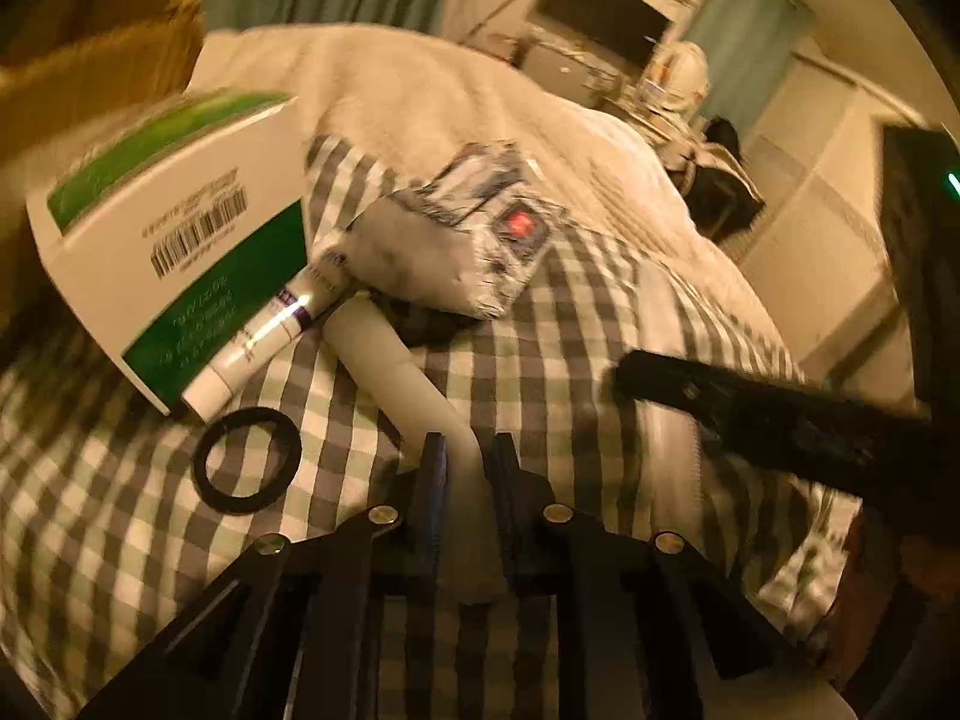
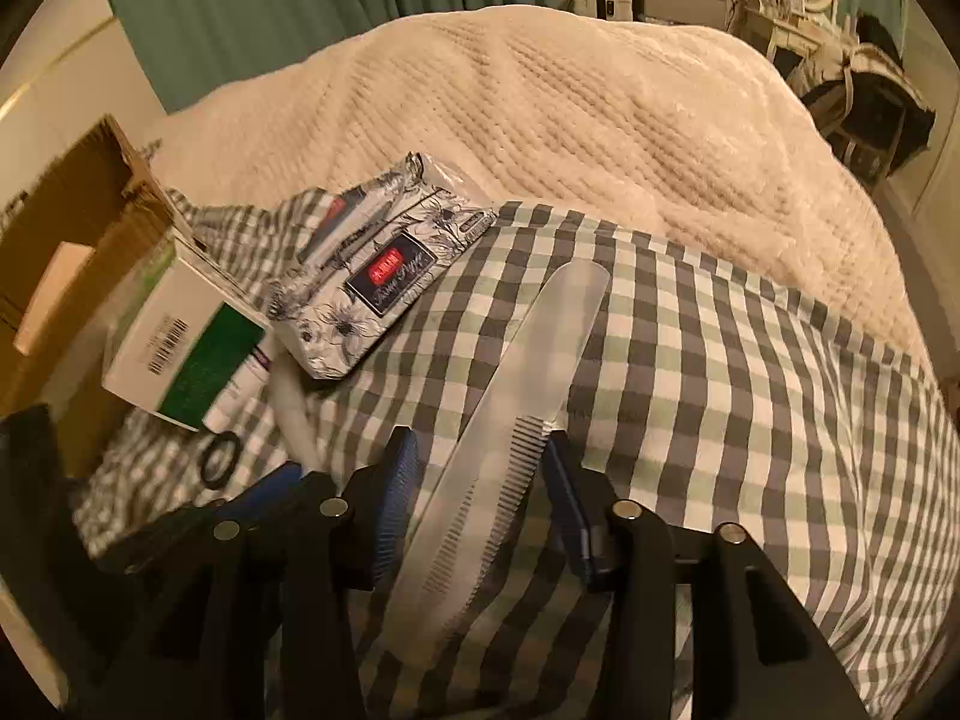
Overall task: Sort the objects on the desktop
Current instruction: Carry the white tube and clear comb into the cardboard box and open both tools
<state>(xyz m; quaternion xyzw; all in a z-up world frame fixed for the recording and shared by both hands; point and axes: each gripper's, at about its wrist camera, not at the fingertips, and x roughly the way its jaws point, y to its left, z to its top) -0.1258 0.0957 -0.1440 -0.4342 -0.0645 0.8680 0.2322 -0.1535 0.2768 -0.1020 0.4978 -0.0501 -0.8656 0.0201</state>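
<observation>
Nearest in the left wrist view, the left gripper (image 1: 467, 456) has its fingers pressed in on the near end of a white tube-shaped object (image 1: 414, 384); the clamped end is hidden behind the fingers, and what the object is cannot be told. It runs away up-left across the checked cloth (image 1: 540, 324). In the right wrist view the right gripper (image 2: 480, 450) stands spread, its blue-padded fingers either side of a translucent comb (image 2: 516, 396) without visibly touching it; the comb's near end passes under the gripper body and out of sight.

Just left of the left gripper a black ring (image 1: 247, 461) lies flat on the cloth, apart from everything. Beyond it a small white tube with a purple band (image 1: 264, 333) is half tucked under a green-and-white box (image 1: 174, 228) — its far end is covered. A floral tissue pack (image 2: 372, 276) lies just beyond the comb's left side, its corner near the box.

At far left a cardboard box (image 2: 78, 228) is cut off by the frame edge. The cloth to the right of the comb is bare up to its edge — past that lies a cream blanket (image 2: 570, 120), then green curtains (image 2: 300, 0) and blurred furniture.
</observation>
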